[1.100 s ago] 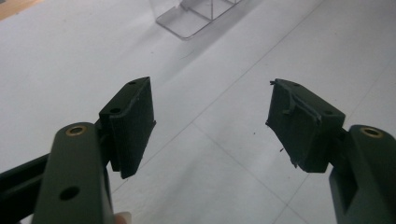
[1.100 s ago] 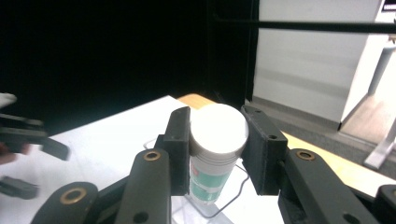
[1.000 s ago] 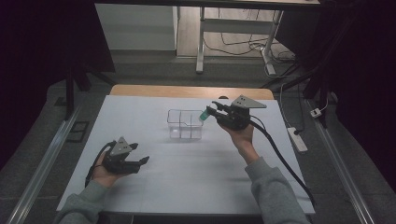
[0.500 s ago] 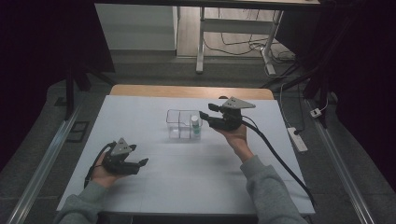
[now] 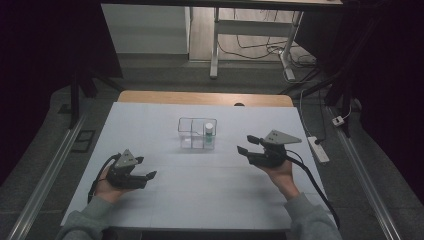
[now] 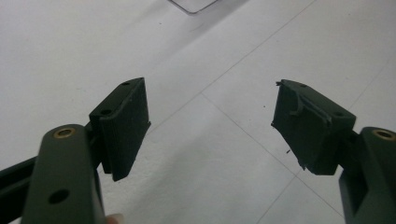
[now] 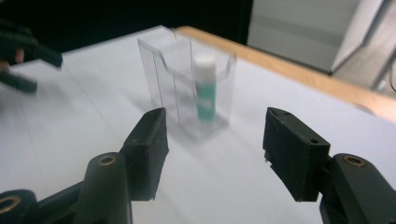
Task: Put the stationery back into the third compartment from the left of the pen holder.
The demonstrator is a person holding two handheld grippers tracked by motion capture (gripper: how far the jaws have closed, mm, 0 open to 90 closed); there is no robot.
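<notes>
The tube (image 5: pixel 209 131) stands in the right half of the clear box (image 5: pixel 190 135) near the desk's (image 5: pixel 150 120) back edge, and both claws, left (image 5: pixel 142 168) and right (image 5: pixel 248 145), are apart and empty, so a careless bump could tip the box.

White, black and clear plastic, with one touch of green

A white table top (image 5: pixel 200 185), crossed by thin grey seam lines and edged in pale wood at 12 o'clock, is seen under a colourless, see-through box (image 5: pixel 197 134). Inside the box, a tube (image 7: pixel 205 88) with a white cap and a green label is shown. Matt black is worn by the left gripper (image 5: pixel 141 176) at 8 o'clock and the right gripper (image 5: pixel 246 145) at 3 o'clock, with brass-coloured rivets and a grey plate on the latter. Grey sleeves are seen at 6 o'clock.
</notes>
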